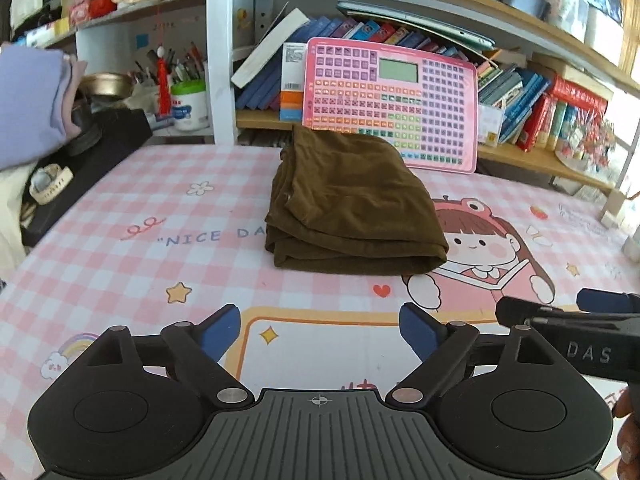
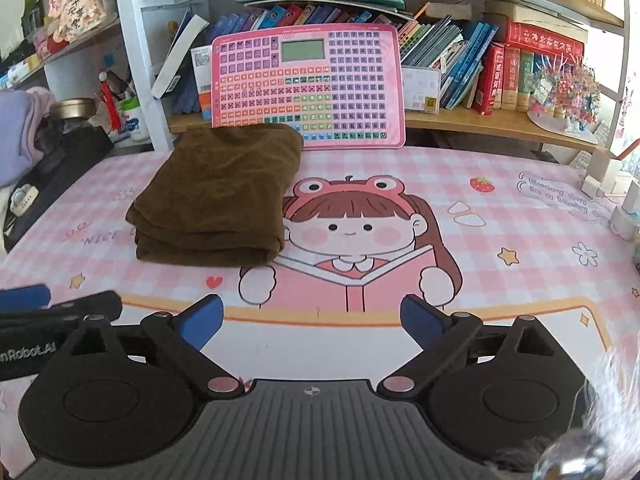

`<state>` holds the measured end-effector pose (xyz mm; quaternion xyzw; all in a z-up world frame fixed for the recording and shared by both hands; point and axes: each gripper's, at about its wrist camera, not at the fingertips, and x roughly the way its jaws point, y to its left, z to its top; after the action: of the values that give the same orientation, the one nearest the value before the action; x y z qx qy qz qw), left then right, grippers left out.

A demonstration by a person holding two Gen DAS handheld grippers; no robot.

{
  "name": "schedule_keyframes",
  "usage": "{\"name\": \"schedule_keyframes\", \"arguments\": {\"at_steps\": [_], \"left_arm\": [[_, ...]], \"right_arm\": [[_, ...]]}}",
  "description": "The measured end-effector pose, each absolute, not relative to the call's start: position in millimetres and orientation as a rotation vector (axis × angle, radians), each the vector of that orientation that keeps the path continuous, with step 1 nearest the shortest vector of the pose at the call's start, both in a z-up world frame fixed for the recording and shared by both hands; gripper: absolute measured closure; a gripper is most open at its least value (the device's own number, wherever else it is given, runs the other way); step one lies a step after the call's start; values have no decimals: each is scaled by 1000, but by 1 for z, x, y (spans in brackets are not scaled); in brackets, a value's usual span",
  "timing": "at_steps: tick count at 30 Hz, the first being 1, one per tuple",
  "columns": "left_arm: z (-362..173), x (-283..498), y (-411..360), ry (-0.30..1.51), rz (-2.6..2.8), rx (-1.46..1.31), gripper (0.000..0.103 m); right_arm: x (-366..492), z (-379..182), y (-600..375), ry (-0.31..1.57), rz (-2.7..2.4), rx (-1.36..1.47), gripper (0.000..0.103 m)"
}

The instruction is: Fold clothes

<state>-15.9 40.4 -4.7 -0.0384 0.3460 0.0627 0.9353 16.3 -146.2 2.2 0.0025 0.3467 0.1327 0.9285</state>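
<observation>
The brown cloth lay folded on the pink checked mat — in front of the pink keyboard toy. Left gripper and right gripper were both spread wide — holding nothing, well short of the cloth.

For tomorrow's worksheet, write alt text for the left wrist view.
A folded brown garment lies on a pink checked cartoon table mat, untouched. The open left tongs hover empty in front of it, with a pink keyboard toy against the bookshelf behind.
</observation>
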Motion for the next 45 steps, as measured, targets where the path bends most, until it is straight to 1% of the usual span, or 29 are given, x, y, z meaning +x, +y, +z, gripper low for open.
{"name": "schedule_keyframes", "arguments": {"at_steps": [2,7,13,45], "left_arm": [[-4,-17,39,705,137,-73,7],[-3,-18,39,703,146,-66,3],[-3,-19,36,708,156,-44,0],[-6,-23,37,739,150,-51,0]], "right_arm": [[15,2,-146,708,274,-1,6],[14,6,-149,692,272,-3,6],[13,7,-150,690,266,-7,6],[12,4,-147,712,268,-10,6]]}}
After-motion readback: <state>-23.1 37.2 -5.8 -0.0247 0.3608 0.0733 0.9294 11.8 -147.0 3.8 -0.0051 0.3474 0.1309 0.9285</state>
